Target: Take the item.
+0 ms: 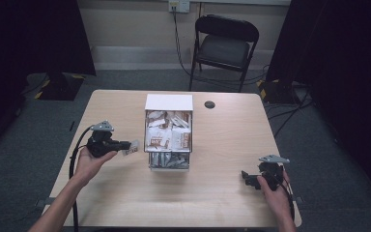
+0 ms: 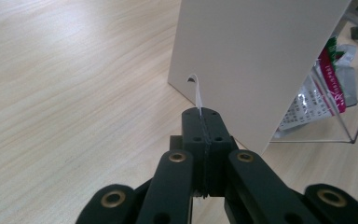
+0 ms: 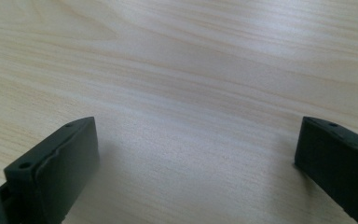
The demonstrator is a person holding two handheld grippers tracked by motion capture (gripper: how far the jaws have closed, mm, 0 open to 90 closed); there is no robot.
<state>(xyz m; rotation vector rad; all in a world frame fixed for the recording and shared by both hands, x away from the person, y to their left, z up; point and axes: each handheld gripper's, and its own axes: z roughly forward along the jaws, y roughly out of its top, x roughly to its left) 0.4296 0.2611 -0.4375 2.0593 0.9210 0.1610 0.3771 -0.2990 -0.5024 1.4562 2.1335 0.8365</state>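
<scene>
Left of the clear box (image 1: 169, 137), the left gripper (image 1: 131, 146) is hovering over the desk (image 1: 212, 193), its fingers (image 2: 193, 135) pressing together on a thin white packet (image 2: 198, 95), possibly a sachet. The box, packed with sachets (image 1: 168, 135), is standing mid-desk. Right of the box, near the desk's front edge, the right gripper (image 1: 246, 177) is sitting low, fingers (image 3: 60, 158) spreading wide, gripping nothing.
</scene>
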